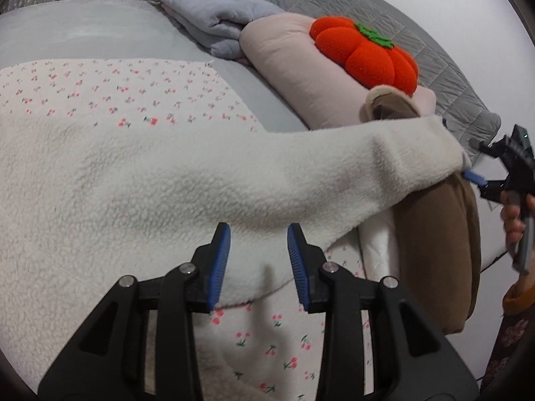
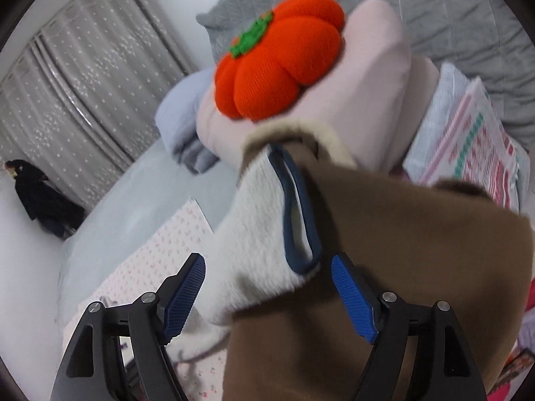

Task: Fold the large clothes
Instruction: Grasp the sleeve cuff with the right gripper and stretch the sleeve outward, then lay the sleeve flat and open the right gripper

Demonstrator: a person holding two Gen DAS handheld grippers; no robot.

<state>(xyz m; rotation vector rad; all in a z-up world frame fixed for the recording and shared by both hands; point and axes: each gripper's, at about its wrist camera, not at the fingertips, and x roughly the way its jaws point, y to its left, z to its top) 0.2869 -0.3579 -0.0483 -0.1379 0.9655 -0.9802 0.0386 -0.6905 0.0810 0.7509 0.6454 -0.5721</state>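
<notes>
The left gripper has its two blue pads spread apart, and they hold nothing; they hover just over the lower edge of the white fleece garment. The right gripper is also spread wide, with the end of the fleece sleeve lying between its pads without being pinched. In the left wrist view the right gripper is at the far end of the sleeve, which stretches out to the right.

The garment lies on a sheet with small cherry print on the bed. The sleeve cuff has a dark blue trim and rests against a brown cushion. Behind it, an orange pumpkin plush sits on a folded pink blanket, and a pale blue folded blanket lies beside that.
</notes>
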